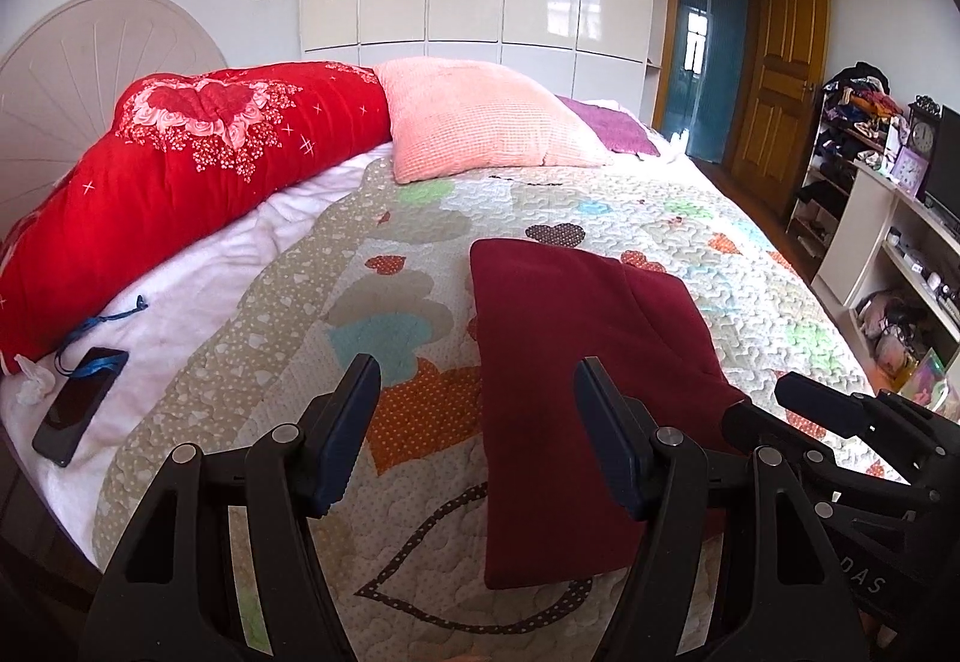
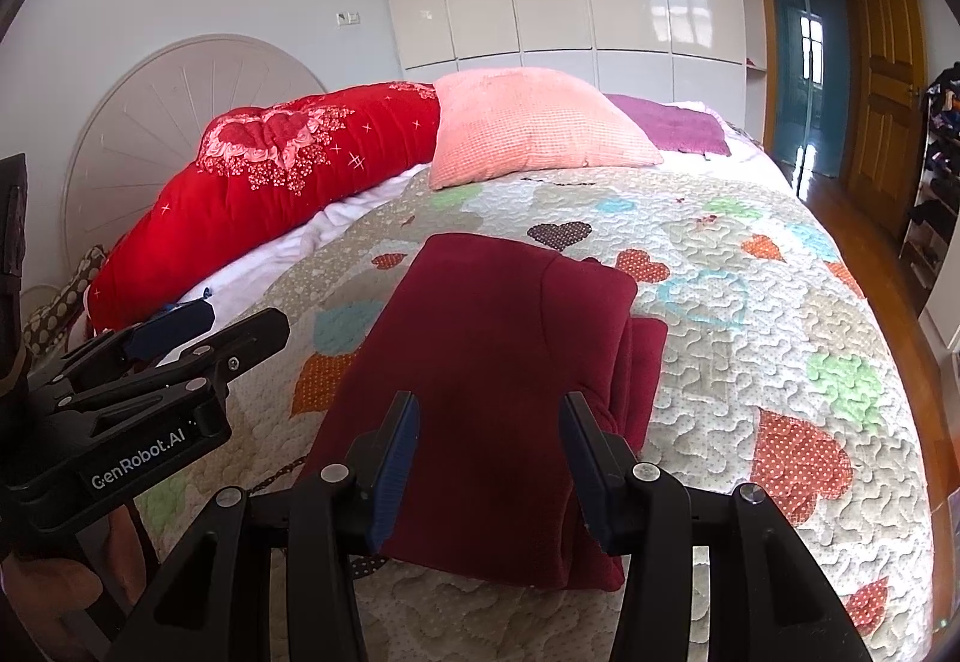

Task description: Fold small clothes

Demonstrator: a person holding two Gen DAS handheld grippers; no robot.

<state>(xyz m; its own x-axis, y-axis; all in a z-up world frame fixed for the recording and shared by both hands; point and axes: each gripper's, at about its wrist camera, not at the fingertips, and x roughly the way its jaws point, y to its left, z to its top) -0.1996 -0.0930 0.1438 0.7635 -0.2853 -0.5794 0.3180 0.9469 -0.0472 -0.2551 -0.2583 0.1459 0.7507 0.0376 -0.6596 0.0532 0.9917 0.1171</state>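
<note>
A dark red garment (image 1: 570, 362) lies folded into a long rectangle on the heart-patterned quilt (image 1: 690, 230); a folded layer shows along its right side (image 2: 636, 356). My left gripper (image 1: 477, 386) hovers open over the garment's left edge, nothing between its fingers. My right gripper (image 2: 489, 404) hangs above the near half of the garment (image 2: 492, 338), jaws apart and pinching nothing. Each gripper shows in the other's view: the right gripper (image 1: 774, 404) at the garment's right edge, the left gripper (image 2: 234, 323) off to the garment's left.
A red floral duvet (image 1: 210, 170), a pink pillow (image 1: 480, 122) and a purple cloth (image 1: 606, 125) lie at the bed's far side. A phone (image 1: 78, 404) on a blue lanyard rests on the white sheet at the left. Cluttered shelves (image 1: 888, 218) and a wooden door (image 1: 786, 80) stand on the right.
</note>
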